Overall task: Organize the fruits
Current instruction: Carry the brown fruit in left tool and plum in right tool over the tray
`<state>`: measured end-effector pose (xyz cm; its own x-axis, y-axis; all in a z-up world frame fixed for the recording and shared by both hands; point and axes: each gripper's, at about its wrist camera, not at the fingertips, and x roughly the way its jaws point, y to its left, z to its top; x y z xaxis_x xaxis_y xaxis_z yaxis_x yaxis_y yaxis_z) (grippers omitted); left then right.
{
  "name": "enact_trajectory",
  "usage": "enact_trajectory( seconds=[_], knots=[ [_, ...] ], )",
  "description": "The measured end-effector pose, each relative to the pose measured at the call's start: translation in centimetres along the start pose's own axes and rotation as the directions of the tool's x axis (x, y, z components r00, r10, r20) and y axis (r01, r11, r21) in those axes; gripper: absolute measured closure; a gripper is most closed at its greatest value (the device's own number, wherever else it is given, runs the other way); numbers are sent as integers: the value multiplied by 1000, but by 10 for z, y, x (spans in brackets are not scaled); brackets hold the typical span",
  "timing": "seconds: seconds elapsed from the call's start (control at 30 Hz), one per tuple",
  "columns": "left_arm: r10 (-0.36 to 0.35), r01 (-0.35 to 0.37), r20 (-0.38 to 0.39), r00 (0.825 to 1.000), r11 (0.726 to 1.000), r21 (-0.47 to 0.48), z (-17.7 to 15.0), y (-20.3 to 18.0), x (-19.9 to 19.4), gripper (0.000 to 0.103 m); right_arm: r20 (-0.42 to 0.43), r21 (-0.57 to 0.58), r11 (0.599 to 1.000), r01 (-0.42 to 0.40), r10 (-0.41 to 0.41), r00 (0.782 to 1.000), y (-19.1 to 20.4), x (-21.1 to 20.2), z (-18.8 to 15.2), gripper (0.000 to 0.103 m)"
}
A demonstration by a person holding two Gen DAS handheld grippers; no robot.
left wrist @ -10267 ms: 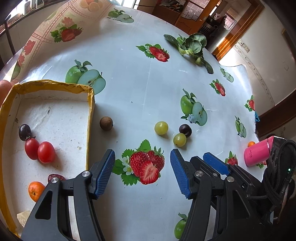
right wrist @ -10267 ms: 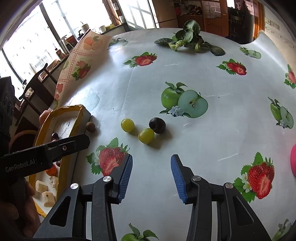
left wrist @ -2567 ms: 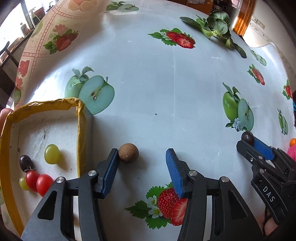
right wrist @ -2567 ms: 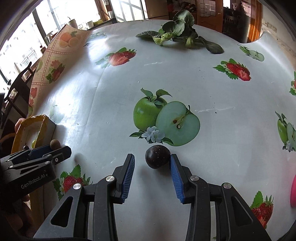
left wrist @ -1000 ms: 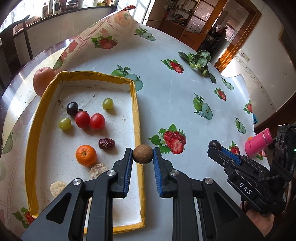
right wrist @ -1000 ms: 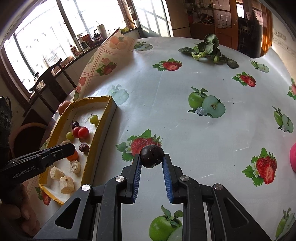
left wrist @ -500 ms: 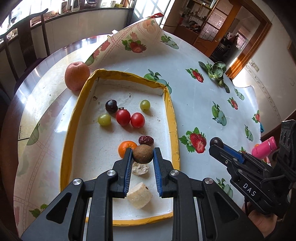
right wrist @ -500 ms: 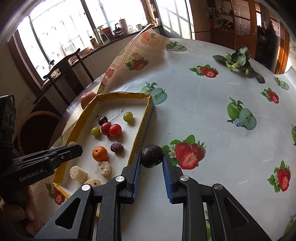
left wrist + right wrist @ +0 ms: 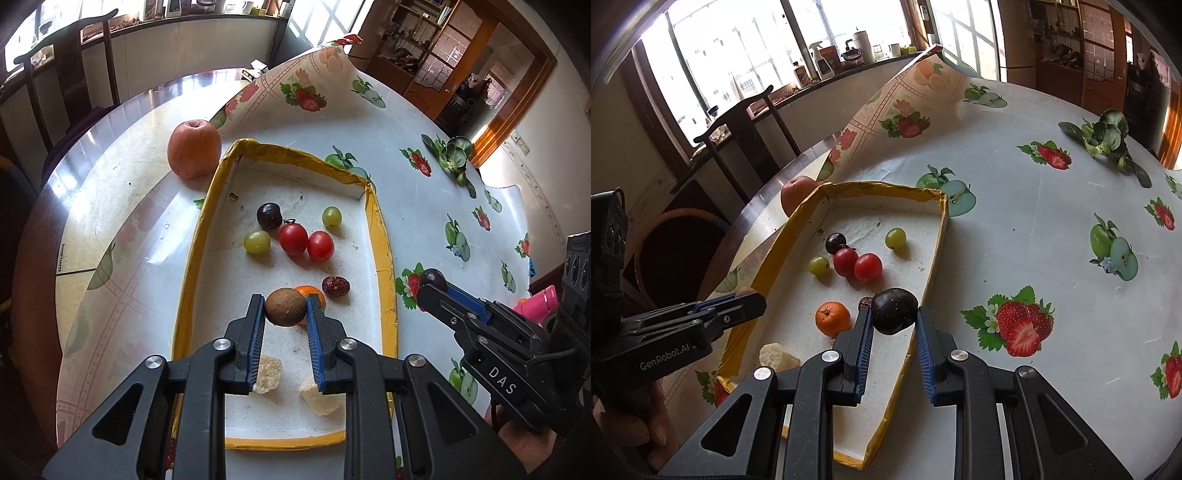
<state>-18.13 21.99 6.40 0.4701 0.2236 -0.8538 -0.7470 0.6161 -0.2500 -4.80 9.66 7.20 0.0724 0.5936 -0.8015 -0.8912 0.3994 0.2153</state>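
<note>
a round, matte brown fruit [image 9: 285,307] sits pinched above the shallow yellow-rimmed white tray [image 9: 384,258]. a glossy dark purple plum [image 9: 894,311] is pinched over the tray's right rim. inside lie two green grapes [image 9: 256,242], two red cherry tomatoes [image 9: 293,239], a dark grape [image 9: 269,215], a small orange mandarin [image 9: 833,318] and a wrinkled red date [image 9: 335,285].

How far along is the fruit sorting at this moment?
Done: the yellow-rimmed tray already holds two green grapes, two cherry tomatoes, a dark grape, a tangerine and a red date. In hand: the left gripper is shut on a brown round fruit and the right gripper on a dark plum. Left: releasing both; the apple sits outside the tray.
</note>
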Motion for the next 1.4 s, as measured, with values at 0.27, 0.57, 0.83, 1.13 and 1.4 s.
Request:
enact_trajectory(
  seconds=[0.27,0.57,0.83,1.13,1.4],
  knots=[
    [9,-9,-9,1000,1000,-14,6,11,7,84,-12,-16,1000,-9,8,1000,12,14,10,80],
    [20,-21,-30,999,999,-25,21,17,27,84,-32,-14,1000,-11,10,999,12,40,27,80],
    [39,-39,-67,997,999,-4,30,12,52,84,-60,-18,1000,-2,1,998,9,70,42,79],
    [52,-50,-97,994,999,17,28,7,70,84,-92,-13,1000,6,-7,996,2,93,42,79],
    [55,-53,-115,992,998,26,27,3,79,84,-106,-15,1000,5,-7,994,0,101,42,79]
  ],
)
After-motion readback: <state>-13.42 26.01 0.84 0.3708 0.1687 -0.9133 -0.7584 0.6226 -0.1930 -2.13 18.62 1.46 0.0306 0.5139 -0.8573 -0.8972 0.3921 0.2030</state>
